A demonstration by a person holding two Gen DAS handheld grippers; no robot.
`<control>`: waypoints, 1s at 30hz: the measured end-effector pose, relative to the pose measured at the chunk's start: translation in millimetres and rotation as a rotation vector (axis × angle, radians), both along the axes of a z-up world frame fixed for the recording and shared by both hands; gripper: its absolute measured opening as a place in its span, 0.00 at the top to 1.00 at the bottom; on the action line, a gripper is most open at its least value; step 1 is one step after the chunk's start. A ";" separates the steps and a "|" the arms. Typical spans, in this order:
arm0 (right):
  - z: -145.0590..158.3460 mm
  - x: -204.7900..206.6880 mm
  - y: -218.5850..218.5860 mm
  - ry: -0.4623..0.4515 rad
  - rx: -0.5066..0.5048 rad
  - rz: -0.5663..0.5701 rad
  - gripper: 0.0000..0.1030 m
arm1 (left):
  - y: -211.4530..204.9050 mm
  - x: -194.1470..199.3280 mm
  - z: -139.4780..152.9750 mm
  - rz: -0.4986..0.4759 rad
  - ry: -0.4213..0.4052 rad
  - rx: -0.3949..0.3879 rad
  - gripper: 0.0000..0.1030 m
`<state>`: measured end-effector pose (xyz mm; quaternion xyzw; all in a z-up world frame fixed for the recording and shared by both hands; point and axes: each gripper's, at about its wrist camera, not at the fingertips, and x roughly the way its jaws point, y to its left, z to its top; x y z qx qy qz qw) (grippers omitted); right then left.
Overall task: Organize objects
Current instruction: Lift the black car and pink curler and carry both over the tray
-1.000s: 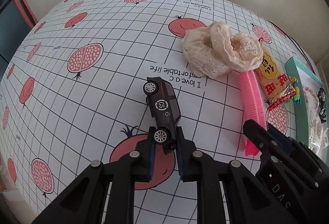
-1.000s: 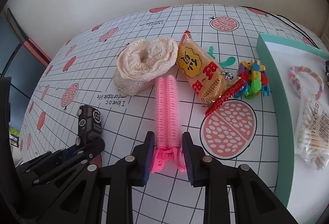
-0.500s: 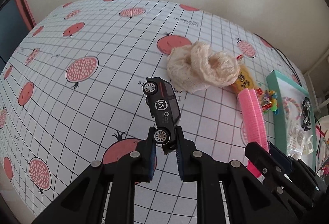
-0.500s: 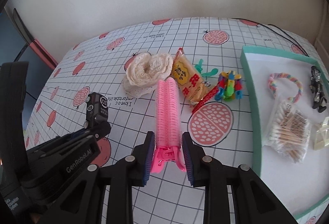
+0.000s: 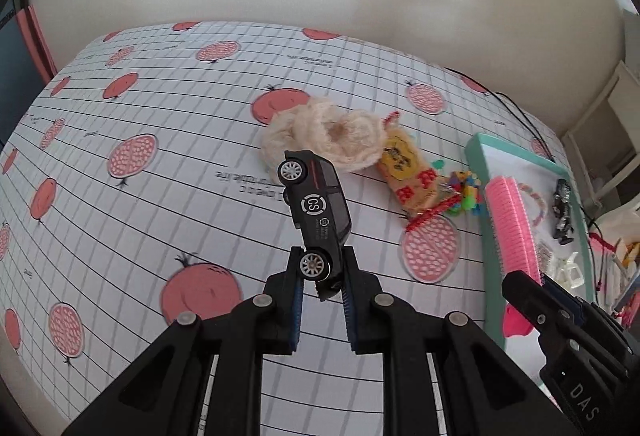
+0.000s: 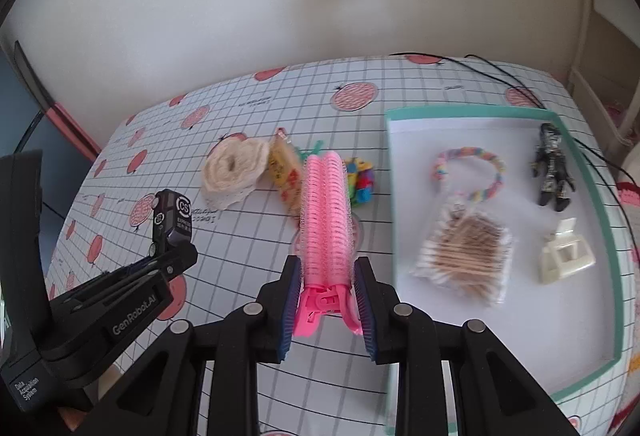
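Observation:
My left gripper [image 5: 320, 272] is shut on the rear of a black toy car [image 5: 316, 208], held up above the patterned tablecloth [image 5: 160, 140]. In the right wrist view the same car [image 6: 173, 214] shows at the left, in the other gripper's fingers. My right gripper [image 6: 326, 294] is shut on the clip end of a pink hair roller clip [image 6: 326, 212], lifted well above the table. The roller [image 5: 512, 228] also shows at the right of the left wrist view, over the tray's near edge.
A teal-rimmed white tray [image 6: 472, 112] at the right holds a pastel bracelet [image 6: 472, 172], a cotton swab bag [image 6: 464, 256], a cream claw clip [image 6: 564, 256] and a dark figure [image 6: 554, 172]. A lace scrunchie [image 6: 234, 172], snack packet [image 6: 286, 176] and colourful clips [image 6: 360, 180] lie on the cloth.
Both grippers have risen off the table with the car and the roller and swung right toward the tray. More of the tray is in view now.

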<state>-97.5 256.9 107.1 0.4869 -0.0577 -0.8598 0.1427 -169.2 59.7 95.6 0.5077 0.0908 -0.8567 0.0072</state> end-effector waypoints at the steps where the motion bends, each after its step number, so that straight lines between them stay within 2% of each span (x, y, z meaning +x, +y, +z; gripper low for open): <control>1: 1.8 0.9 6.2 0.004 0.007 -0.010 0.72 | 5.3 1.5 2.3 -0.008 0.006 0.002 0.83; 13: 9.3 8.8 87.7 -0.001 0.017 -0.146 0.72 | 76.1 9.5 19.1 -0.111 0.054 0.049 0.83; 19: 8.1 14.2 128.3 -0.011 0.036 -0.216 0.72 | 121.7 15.9 23.5 -0.198 0.072 0.063 0.83; 24: 4.6 20.8 170.9 -0.031 0.025 -0.310 0.72 | 156.4 21.7 20.6 -0.263 0.065 0.087 0.83; 30: -1.7 24.1 198.7 -0.051 0.030 -0.354 0.72 | 183.1 29.6 12.2 -0.311 0.041 0.089 0.83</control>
